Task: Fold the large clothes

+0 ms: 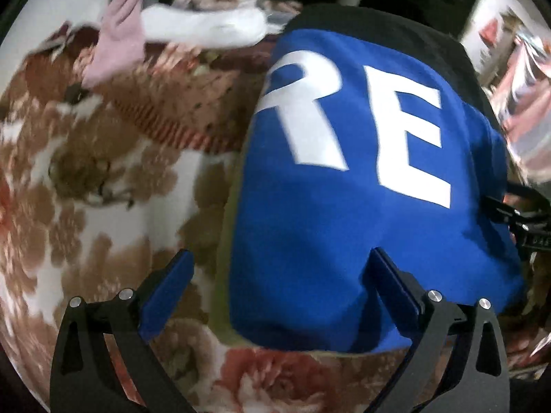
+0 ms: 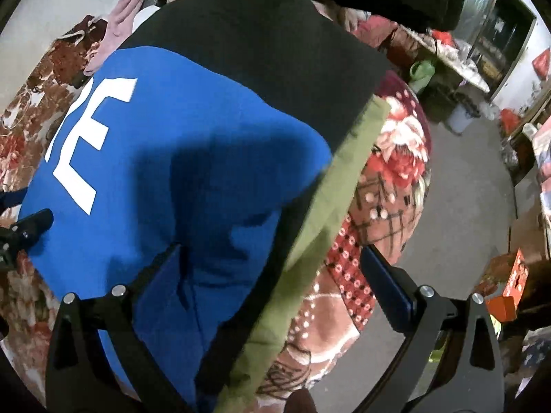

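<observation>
left view, garment: blue sweatshirt (image 1: 361,206) with white letters "RE", black upper part, lies folded flat on the floral blanket (image 1: 86,206); a thin green edge shows along its left side.
left view, left gripper (image 1: 282,275): jaws spread wide, holding nothing; left finger over the blanket just beside the sweatshirt, right finger over the blue cloth near its near edge.
left view, other: right gripper's tip shows at the sweatshirt's right edge; pile of clothes (image 1: 193,27) well beyond the sweatshirt, blurred.
right view, garment: same sweatshirt, blue panel nearest, black part farther, green layer (image 2: 330,199) sticking out along its right side, all on the blanket.
right view, right gripper (image 2: 272,268): jaws wide apart, empty; left finger over blue cloth, right finger over the blanket beside the green layer.
right view, other: left gripper's tip at the sweatshirt's left edge; floor (image 2: 465,189) and cluttered table beyond the blanket's right side.
handling (judgement): thick soft knit, limp, moderately heavy for cloth, not slippery or fragile; layers can slide apart.
where to grip (judgement): pinch all layers at the near corners or side edges, one gripper per side, catching the green layer too.
</observation>
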Tool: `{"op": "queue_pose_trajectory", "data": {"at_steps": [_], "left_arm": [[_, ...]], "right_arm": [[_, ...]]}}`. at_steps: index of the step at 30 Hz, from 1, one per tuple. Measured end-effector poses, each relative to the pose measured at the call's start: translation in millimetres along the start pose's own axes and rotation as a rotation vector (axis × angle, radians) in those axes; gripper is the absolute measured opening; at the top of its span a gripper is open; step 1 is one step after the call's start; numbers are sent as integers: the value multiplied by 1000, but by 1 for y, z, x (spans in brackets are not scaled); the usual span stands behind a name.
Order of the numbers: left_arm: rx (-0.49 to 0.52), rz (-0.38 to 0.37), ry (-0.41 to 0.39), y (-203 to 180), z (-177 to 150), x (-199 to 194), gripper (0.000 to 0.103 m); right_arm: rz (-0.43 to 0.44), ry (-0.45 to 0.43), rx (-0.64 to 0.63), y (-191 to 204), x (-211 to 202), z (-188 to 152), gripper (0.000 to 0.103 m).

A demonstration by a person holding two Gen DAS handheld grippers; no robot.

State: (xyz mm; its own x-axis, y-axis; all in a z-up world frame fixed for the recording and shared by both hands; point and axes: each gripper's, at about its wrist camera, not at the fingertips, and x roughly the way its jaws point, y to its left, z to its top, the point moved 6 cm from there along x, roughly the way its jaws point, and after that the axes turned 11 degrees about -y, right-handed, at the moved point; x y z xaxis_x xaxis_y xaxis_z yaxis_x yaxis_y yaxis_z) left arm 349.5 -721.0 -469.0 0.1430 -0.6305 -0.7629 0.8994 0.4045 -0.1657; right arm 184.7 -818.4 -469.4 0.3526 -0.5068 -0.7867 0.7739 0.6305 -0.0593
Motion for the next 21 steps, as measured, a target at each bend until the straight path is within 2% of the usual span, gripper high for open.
{"op": "queue_pose_trajectory", "data": {"at_steps": [1, 3, 5, 7, 10, 15, 18, 21], "left_arm": [[-24, 27, 10, 2, 0, -5, 99], [-11, 84, 10, -2, 0, -18, 99], [1, 122, -7, -7, 2, -36, 98], [16, 80, -44, -22, 6, -65, 98], [53, 61, -115, -46, 12, -115, 98], [27, 23, -214, -89, 19, -216, 98], [34, -4, -254, -110, 19, -262, 98], [86, 22, -301, -129, 11, -315, 98]], "right_arm": [[-23, 5, -15, -5, -4, 0, 98], [-22, 21, -23, -13, -15, -2, 98], [-74, 31, -43, -22, -29, -5, 98], [-21, 22, -11, -22, -48, -9, 98], [56, -16, 7, -16, -97, -12, 98], [115, -78, 11, 3, -191, -10, 98], [139, -139, -5, 17, -254, -8, 98], [153, -183, -3, 26, -301, -8, 98]]}}
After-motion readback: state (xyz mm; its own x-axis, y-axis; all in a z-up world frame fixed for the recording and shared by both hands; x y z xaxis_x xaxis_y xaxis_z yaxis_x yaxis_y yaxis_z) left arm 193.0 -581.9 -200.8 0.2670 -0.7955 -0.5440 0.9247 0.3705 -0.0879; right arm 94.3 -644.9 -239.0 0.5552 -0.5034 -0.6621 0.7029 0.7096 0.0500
